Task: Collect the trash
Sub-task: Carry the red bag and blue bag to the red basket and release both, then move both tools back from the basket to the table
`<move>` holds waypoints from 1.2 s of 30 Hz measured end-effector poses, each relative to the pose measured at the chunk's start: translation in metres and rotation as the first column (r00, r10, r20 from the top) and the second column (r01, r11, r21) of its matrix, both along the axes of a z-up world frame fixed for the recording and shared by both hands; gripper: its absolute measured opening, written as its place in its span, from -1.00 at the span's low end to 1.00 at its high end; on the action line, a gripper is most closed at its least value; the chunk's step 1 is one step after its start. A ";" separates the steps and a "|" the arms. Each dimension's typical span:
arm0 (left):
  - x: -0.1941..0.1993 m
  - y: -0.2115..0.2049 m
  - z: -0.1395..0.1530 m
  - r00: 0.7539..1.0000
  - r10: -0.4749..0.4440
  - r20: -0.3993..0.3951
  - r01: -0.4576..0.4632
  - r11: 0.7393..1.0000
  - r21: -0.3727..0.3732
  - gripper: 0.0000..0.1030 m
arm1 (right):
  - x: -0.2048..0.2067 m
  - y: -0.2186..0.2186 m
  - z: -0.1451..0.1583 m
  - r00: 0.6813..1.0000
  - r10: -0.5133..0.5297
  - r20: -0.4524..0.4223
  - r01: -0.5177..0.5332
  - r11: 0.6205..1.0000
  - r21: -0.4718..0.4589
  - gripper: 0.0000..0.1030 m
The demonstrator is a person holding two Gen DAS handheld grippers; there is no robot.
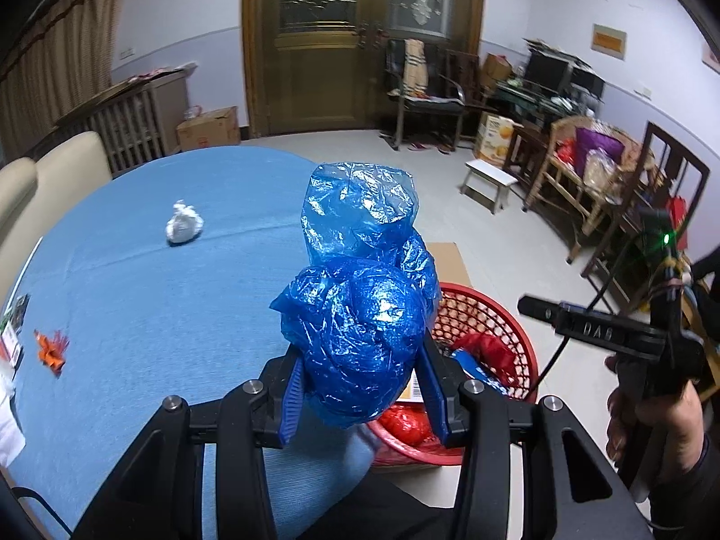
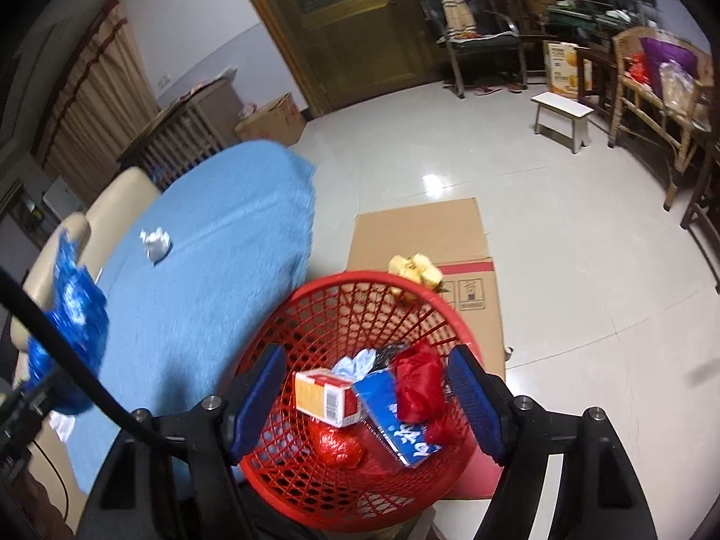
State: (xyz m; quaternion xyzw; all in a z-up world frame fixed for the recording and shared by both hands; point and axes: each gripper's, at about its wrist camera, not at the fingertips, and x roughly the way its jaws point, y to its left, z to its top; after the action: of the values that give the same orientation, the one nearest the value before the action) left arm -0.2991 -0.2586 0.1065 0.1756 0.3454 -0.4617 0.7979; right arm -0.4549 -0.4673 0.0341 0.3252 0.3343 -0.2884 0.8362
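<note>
Crumpled blue plastic bag (image 1: 360, 337) pinched at lower bulge by left gripper (image 1: 362, 398); judged light, soft, slippery. Right gripper (image 2: 369, 393) spread, empty, above red basket (image 2: 288, 315).

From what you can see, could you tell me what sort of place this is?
Probably a home living room: a wooden door, chairs along the wall, and a cloth-covered table beside a red basket.

the crumpled blue plastic bag (image 1: 360, 315) hides much of the red basket (image 1: 490, 315) behind it and covers the inner faces of the fingers (image 1: 292, 387). the blue tabletop (image 2: 216, 247) and white paper wad (image 2: 155, 243) are motion-blurred.
</note>
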 end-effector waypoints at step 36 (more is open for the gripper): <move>0.055 0.025 -0.036 0.971 0.181 -0.155 -0.173 0.983 0.062 0.45 | 0.014 0.006 0.036 0.994 0.015 0.104 -0.013 1.000 -0.026 0.51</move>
State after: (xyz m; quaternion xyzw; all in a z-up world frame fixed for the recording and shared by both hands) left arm -0.2442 -0.2331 0.0702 0.1257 0.4338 -0.3928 0.8011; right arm -0.4406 -0.4617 0.0701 0.3267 0.2888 -0.2695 0.8586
